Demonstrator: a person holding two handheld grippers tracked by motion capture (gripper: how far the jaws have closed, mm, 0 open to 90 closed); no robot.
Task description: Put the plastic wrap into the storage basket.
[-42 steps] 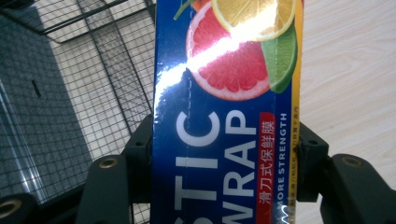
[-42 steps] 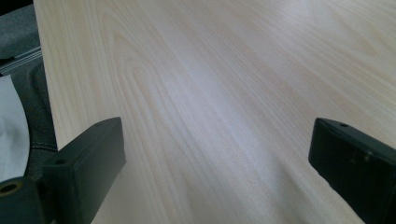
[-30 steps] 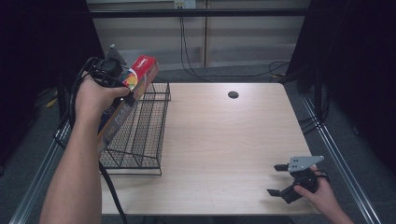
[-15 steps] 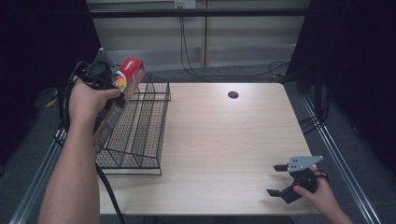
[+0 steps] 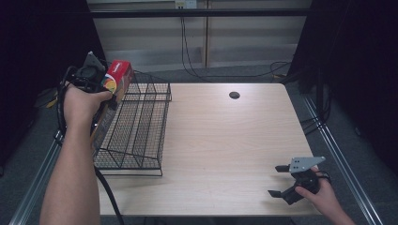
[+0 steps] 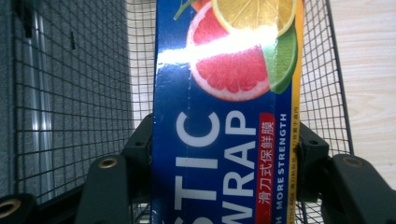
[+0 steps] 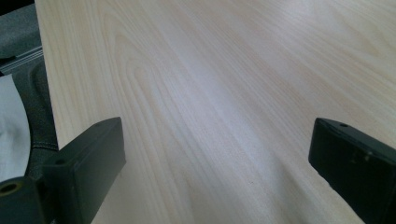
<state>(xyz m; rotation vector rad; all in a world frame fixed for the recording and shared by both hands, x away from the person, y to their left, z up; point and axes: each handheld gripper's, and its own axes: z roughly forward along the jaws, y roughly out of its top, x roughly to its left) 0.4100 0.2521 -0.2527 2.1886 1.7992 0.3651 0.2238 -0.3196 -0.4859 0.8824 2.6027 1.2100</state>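
1 blue citrus-printed wrap box (image 6: 224, 112)

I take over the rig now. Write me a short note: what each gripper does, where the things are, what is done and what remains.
Left gripper: shut on the plastic wrap box, held above the left side of the black wire basket.
Right gripper: open, holding nothing, low over the table near its front right corner.
Done: box picked up.
Left: probably lower the box into the basket and release it.

Box (image 6: 224, 140) reads "WRAP"; "MORE STRENGTH"; "滑刀式保鲜膜".
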